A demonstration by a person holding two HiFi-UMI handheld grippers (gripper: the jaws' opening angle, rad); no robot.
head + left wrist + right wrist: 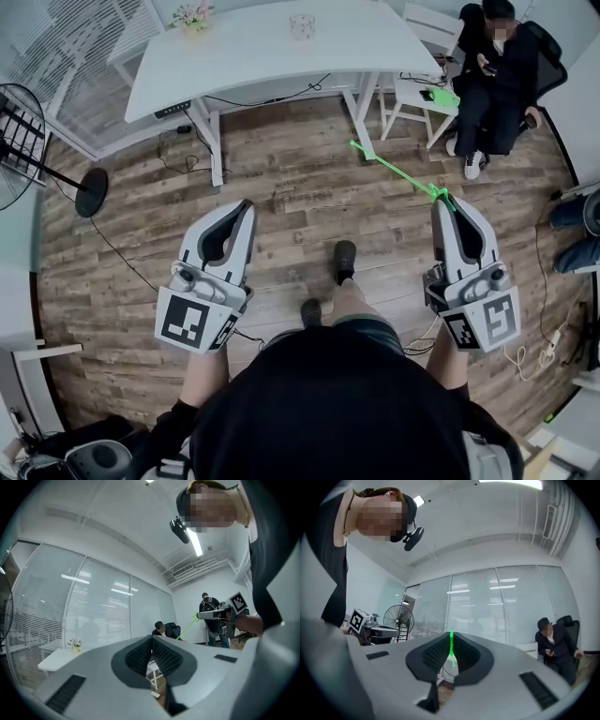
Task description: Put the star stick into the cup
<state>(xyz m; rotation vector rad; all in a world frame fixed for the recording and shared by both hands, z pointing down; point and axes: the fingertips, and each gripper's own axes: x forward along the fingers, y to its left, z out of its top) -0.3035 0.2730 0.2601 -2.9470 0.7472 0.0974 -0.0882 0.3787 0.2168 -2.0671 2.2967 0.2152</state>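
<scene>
While peering steeply down from the head: two grey-and-white handheld tools out front over the brown wood-plank floor (300, 187), well apart, legs and dark shoes between them. On the right gripper (448, 202), a clenched claw, grasping the thin bright-green plastic star stick (398, 172) at its near end. Stick slanting up and to the left from the jaw tips, out over bare planks, well short of the table. On the left gripper (246, 208), tips pressed together, nothing caught in them.

Found only from up here: the small clear glass cup (302, 25), upright near the far edge of the white curved-top table (262, 70), well apart from stick and grippers alike (contents too small to make out). Also a little pot of pink flowers (192, 14) at the table's far left corner.

Over to the right gripper view: close-up proof of the grasp, dark ribbed pads shut on a green sliver (451, 648), tip poking just past them. Off to the left, the other tool's square-marker cube and a black standing fan (398, 618). Off to the right, a seated person in dark clothes (553, 641).

Now the left gripper view: pads meeting at the tip (152, 637), no gap, empty. Something neither other view offers: a side-on look at the right gripper (198, 616), roughly level in the hand, green stick (188, 626) sloping down and away from its jaws. Flowers again too (75, 644), on the white tabletop at far left.
</scene>
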